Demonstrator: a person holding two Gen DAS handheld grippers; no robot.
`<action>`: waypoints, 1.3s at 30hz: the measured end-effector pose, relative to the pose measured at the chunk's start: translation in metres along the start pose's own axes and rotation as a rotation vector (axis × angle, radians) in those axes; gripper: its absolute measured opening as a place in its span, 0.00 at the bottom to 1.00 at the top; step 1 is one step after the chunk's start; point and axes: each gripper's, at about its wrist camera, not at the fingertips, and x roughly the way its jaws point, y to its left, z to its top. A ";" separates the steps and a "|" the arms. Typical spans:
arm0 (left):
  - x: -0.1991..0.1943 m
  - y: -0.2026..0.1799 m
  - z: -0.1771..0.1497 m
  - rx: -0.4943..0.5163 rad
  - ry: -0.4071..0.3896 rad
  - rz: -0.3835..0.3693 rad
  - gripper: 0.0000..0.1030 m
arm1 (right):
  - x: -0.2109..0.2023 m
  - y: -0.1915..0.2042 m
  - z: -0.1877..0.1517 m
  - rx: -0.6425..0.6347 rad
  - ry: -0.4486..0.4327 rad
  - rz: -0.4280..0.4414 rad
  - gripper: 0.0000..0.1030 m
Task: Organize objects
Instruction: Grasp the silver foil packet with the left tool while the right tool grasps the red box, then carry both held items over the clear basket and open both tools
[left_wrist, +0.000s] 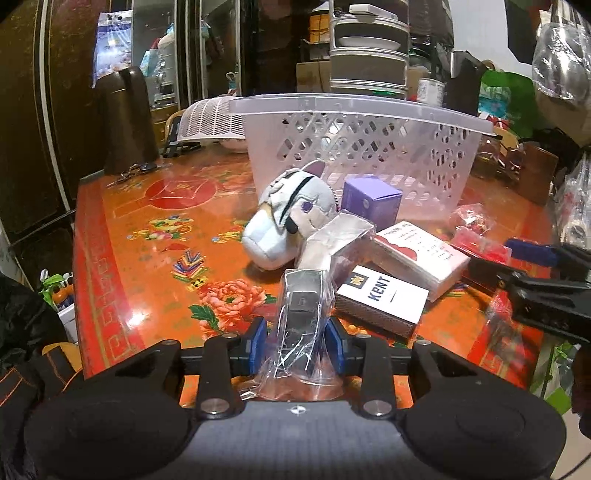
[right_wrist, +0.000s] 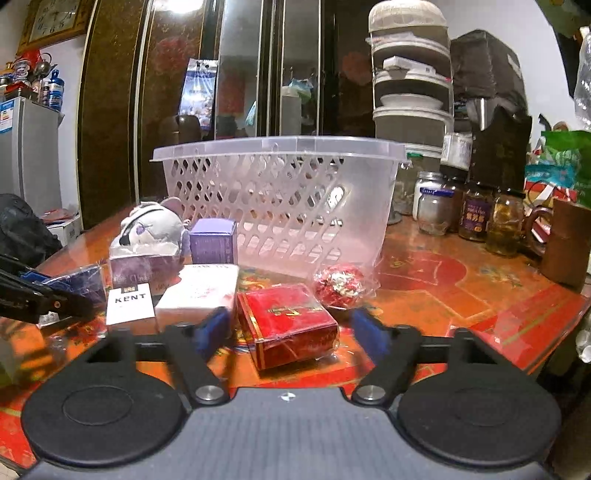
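Clutter waits in front of the clear basket (right_wrist: 280, 206) on the bench (left_wrist: 147, 266) — a plush toy (left_wrist: 291, 218), a purple box (left_wrist: 371, 201), a KENT pack (left_wrist: 382, 299) and a white pack (left_wrist: 421, 254). The left hand-held gripper (left_wrist: 298, 341) pinches a silvery item in a clear bag (left_wrist: 303, 317) between its blue pads, presumably to carry it to the basket. The right hand-held gripper (right_wrist: 291, 332) stands wide, its fingers either side of a red box (right_wrist: 286, 325) — seemingly lined up to grasp it. A foil-wrapped ball (right_wrist: 341, 282) lies just beyond.
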 end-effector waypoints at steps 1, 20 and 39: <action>0.000 0.000 0.000 0.001 0.000 -0.003 0.38 | 0.003 -0.003 0.000 0.005 0.012 0.010 0.56; -0.003 0.004 -0.001 -0.032 -0.018 -0.065 0.34 | -0.012 -0.012 -0.001 0.036 -0.042 0.077 0.54; -0.065 0.009 0.065 -0.049 -0.313 -0.168 0.34 | -0.063 -0.036 0.082 0.107 -0.234 0.120 0.54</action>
